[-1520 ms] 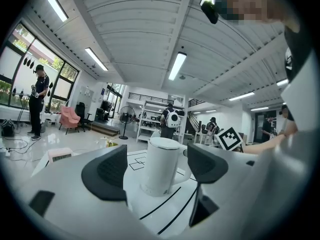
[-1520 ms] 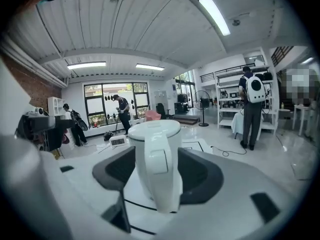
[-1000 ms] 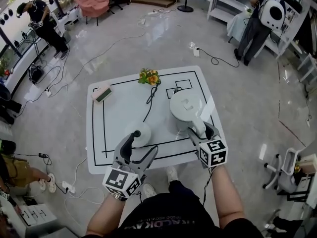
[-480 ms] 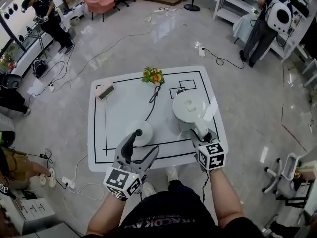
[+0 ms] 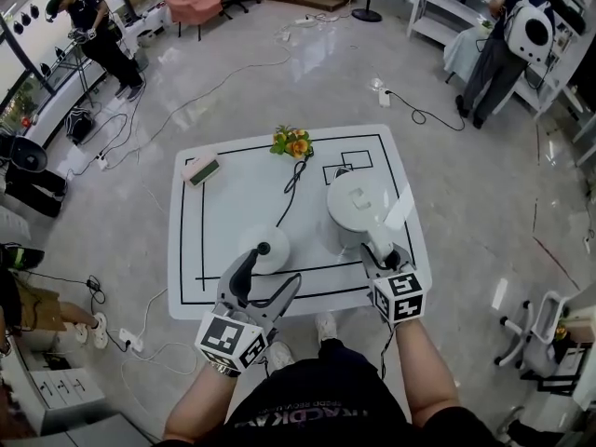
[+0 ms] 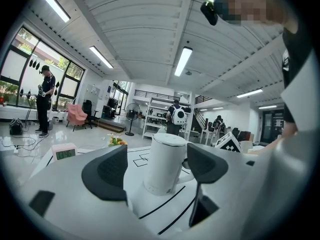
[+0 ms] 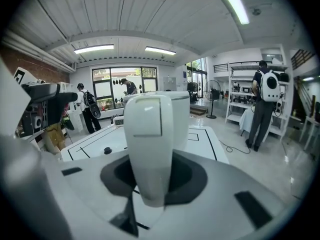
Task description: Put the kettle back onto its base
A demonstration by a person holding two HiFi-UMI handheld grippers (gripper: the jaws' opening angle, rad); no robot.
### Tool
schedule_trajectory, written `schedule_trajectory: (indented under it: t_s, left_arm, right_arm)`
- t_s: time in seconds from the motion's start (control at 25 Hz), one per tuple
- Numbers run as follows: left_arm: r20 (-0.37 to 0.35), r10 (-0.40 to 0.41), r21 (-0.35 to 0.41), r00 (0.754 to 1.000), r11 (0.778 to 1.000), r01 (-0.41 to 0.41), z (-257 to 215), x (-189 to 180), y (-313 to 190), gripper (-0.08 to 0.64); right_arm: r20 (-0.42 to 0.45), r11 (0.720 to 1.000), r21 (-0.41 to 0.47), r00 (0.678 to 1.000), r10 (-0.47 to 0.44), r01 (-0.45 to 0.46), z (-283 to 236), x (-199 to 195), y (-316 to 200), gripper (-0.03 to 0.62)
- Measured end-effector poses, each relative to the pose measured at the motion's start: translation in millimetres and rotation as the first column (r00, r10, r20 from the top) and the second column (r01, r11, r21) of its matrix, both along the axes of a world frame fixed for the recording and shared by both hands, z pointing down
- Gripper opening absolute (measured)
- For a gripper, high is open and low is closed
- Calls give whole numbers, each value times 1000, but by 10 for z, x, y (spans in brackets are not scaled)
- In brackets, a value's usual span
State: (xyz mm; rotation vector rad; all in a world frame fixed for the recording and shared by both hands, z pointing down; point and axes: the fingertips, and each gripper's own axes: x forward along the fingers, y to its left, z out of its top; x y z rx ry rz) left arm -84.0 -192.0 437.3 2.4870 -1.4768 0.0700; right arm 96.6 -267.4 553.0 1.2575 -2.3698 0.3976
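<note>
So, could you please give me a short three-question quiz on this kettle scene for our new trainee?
1. True or false: the kettle already sits on its base.
2. The right gripper has its jaws on: A the base, B the kettle's handle, C the cord.
3. What does the left gripper hold?
Key: 1 false, the kettle stands on the table beside the base. 2 B; the jaws have just been closing on the handle. 3 Nothing; its jaws stand apart.
</note>
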Motion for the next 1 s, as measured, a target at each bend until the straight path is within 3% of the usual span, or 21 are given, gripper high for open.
schedule_trajectory:
  t_s: [0.52,1.0]
  left_arm:
    - [0,-35,-1,999,999,35,8,-74,42,362]
    - [-9,-91,15,996,996,91,-52,-326,96,362]
  right_arm:
    - [24,995,98,1000,-17,15,-134,-26,13,104]
    - [36,984,151,994,-99,93,-402,-426,-28,104]
